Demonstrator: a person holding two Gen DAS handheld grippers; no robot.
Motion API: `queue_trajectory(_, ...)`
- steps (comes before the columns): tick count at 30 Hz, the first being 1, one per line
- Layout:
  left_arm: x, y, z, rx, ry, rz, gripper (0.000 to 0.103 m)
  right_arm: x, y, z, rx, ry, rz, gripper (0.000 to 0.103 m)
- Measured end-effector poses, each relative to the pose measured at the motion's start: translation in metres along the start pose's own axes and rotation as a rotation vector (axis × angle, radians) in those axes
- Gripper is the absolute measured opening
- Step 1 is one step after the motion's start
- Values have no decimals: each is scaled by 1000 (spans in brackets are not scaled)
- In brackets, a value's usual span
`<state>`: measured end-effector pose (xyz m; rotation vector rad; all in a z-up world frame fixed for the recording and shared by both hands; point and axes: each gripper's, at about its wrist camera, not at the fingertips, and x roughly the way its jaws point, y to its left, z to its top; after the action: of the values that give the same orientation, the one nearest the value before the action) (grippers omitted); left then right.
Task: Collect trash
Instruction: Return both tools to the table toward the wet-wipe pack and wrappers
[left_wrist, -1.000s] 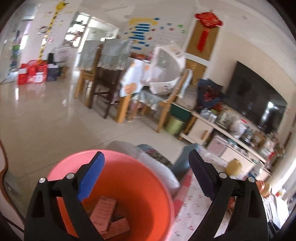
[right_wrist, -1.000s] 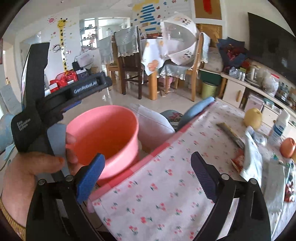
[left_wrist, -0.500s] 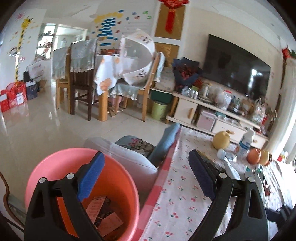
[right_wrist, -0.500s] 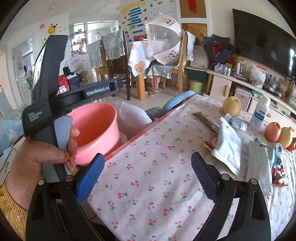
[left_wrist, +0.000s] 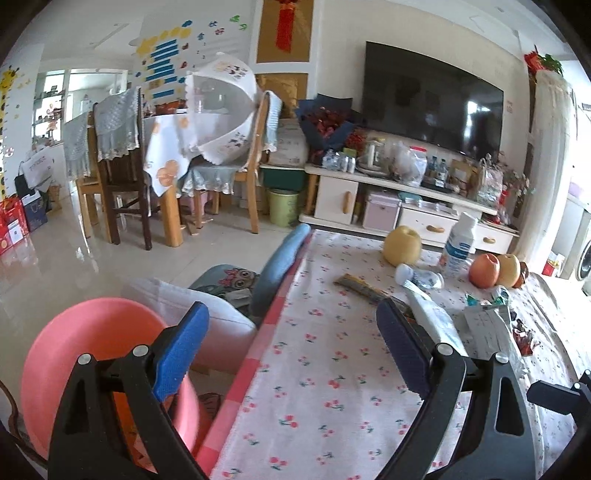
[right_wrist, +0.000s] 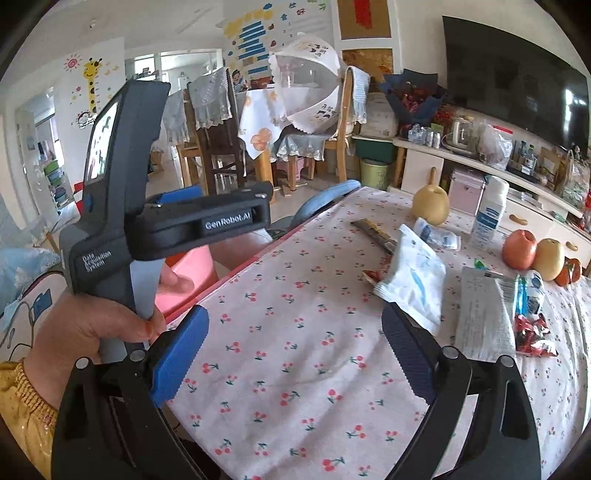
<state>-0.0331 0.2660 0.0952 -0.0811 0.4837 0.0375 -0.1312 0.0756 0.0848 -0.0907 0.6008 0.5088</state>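
A pink bucket (left_wrist: 92, 347) stands on the floor left of the table with the cherry-print cloth (left_wrist: 332, 369); it also shows in the right wrist view (right_wrist: 188, 269), mostly behind the hand-held left gripper body. Trash lies on the cloth at right: a white wrapper (right_wrist: 413, 273), a paper slip (right_wrist: 484, 314), a red wrapper (right_wrist: 532, 332), a long brown wrapper (right_wrist: 373, 230) and a crumpled white packet (right_wrist: 436, 236). My left gripper (left_wrist: 291, 350) is open and empty above the table's left edge. My right gripper (right_wrist: 295, 354) is open and empty above the cloth.
A yellow pear (right_wrist: 430, 203), a white bottle (right_wrist: 487, 214), an apple (right_wrist: 519, 249) and more fruit stand at the table's far side. A blue chair back (left_wrist: 284, 258) and a grey cushion (left_wrist: 207, 314) sit left of the table. A TV stand (left_wrist: 406, 199) lies beyond.
Both views have swung right, from the bucket toward the table and its trash. The bucket has slid to the left edge of both views. Both grippers stay open.
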Motion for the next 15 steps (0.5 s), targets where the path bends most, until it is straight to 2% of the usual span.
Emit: queue_trajectory(15, 17, -63, -8, 77, 57, -70, 92, -27, -50, -14, 90, -31, -22, 94)
